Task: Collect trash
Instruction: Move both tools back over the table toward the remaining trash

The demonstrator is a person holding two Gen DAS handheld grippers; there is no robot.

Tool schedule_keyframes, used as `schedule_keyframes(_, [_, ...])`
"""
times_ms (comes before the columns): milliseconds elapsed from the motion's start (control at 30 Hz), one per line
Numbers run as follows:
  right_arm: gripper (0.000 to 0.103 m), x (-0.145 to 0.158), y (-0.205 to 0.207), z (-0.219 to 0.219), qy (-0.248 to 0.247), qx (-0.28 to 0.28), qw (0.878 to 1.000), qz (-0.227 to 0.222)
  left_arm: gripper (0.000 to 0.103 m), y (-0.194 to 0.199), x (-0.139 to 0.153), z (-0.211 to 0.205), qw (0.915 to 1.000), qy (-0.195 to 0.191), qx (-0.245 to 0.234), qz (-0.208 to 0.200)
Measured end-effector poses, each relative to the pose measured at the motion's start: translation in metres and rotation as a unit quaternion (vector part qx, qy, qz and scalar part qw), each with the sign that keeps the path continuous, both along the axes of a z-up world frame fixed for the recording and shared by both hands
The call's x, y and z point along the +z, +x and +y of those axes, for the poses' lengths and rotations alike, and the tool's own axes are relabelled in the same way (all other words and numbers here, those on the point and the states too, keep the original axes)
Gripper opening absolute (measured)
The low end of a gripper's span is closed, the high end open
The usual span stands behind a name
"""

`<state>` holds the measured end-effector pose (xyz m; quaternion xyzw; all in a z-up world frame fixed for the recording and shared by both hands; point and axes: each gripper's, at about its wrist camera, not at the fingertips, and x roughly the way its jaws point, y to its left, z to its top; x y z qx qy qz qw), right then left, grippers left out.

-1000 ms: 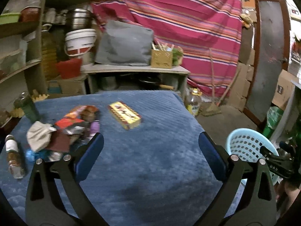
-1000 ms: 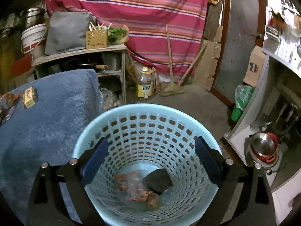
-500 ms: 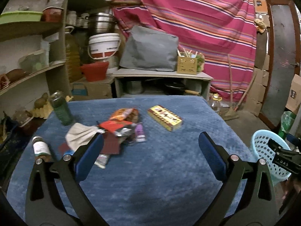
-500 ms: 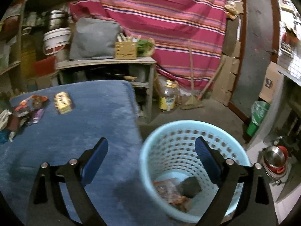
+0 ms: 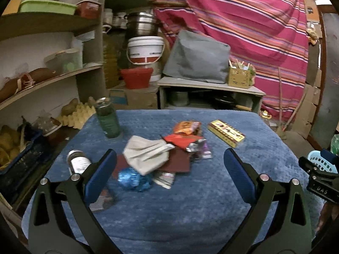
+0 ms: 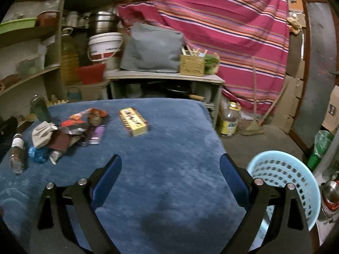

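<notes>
While beside table, pale-blue basket (image 6: pixel 284 182).

The left wrist camera looks forward between its two spread blue fingers (image 5: pixel 101 175), down across the blue-covered table (image 5: pixel 190 211) toward the shelves and striped cloth (image 5: pixel 243 21) at the back, with the trash pile (image 5: pixel 161 154) close ahead. The right wrist camera sits further right, facing the same way, the pile off to its left and the light blue basket (image 6: pixel 284 173) beside the table at its right. Both views share the table, the yellow box (image 6: pixel 133 121) and the back wall.
</notes>
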<state>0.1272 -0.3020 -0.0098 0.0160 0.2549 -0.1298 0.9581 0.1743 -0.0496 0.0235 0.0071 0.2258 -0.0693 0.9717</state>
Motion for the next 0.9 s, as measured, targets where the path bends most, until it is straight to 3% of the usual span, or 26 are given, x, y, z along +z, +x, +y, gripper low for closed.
schedule_keyframes(467, [0.092,-0.009,0.039,0.064,-0.012,0.048,0.999,0.005,0.098,0.023,-0.015,0.061,0.9982,-0.004,0.058,0.017])
schedule_keyframes(900, [0.092,-0.021,0.066,0.08,-0.006,0.058,0.998,0.023,0.098,0.039,-0.023,0.079,0.997,-0.005,0.073,0.028])
